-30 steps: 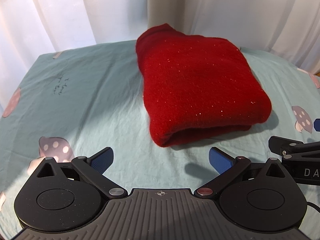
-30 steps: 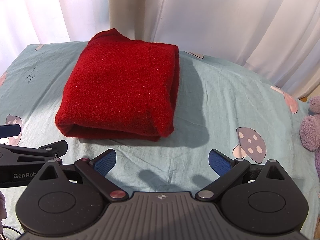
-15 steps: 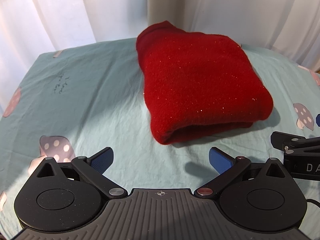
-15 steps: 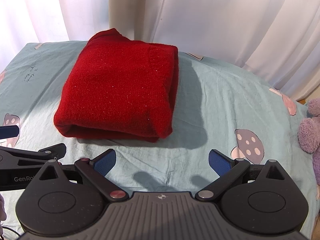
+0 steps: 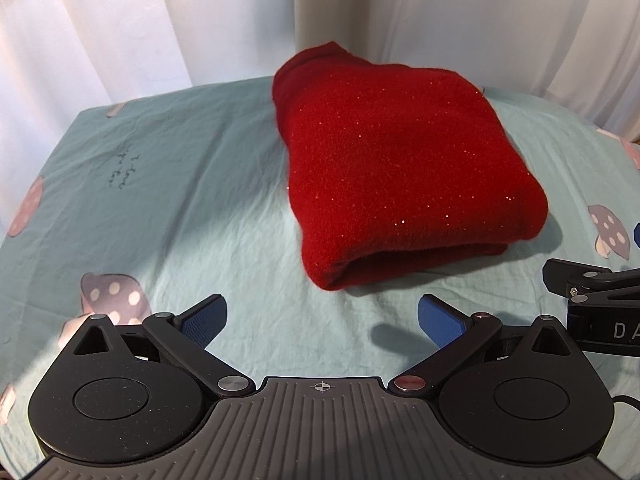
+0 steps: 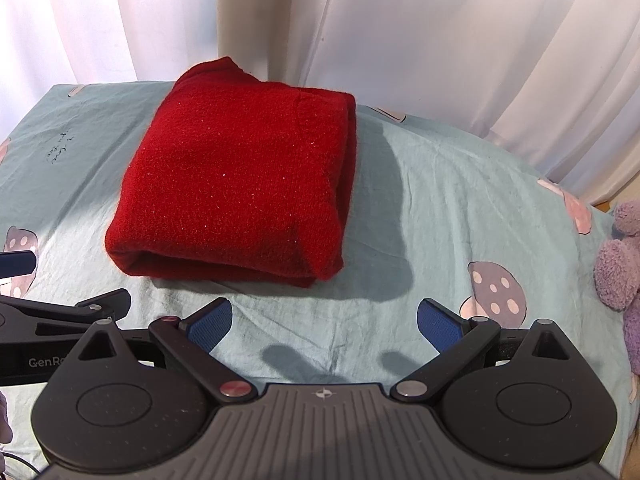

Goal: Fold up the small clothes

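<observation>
A red knitted garment lies folded into a thick rectangular bundle on the pale green sheet. My left gripper hovers just in front of its near edge, open, nothing between its blue pads. My right gripper also stands open and empty in front of the bundle, to the right of the left one. Each gripper's black body shows at the edge of the other's view: the right gripper's body and the left gripper's body.
The green sheet carries mushroom prints and covers a surface that drops off at the left and right sides. White curtains hang close behind. A purple plush toy sits at the right edge.
Both grippers have drawn back a little from the folded garment, which now sits slightly farther off in both views. The garment itself has not moved.
</observation>
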Demonstrator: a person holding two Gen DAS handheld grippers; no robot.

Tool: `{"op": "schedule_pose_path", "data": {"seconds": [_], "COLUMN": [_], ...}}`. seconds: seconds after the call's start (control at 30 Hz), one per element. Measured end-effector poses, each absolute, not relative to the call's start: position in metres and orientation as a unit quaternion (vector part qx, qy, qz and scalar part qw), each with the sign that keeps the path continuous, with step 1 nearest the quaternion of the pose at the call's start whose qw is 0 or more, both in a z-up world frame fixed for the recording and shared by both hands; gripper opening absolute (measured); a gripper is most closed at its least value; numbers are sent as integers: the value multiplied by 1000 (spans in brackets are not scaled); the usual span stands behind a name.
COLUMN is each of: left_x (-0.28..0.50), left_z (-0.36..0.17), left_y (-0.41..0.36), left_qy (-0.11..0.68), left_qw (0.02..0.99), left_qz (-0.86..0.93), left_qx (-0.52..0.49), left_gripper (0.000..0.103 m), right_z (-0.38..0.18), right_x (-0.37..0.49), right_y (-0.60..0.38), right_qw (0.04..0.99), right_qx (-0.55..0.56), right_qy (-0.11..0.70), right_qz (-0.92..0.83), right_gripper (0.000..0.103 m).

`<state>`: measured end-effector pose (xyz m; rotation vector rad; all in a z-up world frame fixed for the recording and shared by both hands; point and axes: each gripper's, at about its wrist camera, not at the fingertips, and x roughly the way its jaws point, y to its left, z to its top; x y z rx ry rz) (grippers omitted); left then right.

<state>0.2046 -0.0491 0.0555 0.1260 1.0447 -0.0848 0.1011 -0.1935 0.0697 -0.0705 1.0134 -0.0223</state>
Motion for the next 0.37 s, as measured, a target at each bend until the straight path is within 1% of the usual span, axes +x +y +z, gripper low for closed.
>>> {"op": "schedule_pose_path", "data": {"seconds": [0.37], "left_x": [206], "left_z": [56], "left_y": [-49], "left_qy": [500], "left_qw": [863], "left_qz": [-42], "left_qx": [59], "left_gripper": [103], "right_z": [70], "right_x": [102], "right_y": [-194], "right_qw": [874], "right_qx": [-34], "right_qy": [485], "right_qz": [-12], "right_gripper": [99]}}
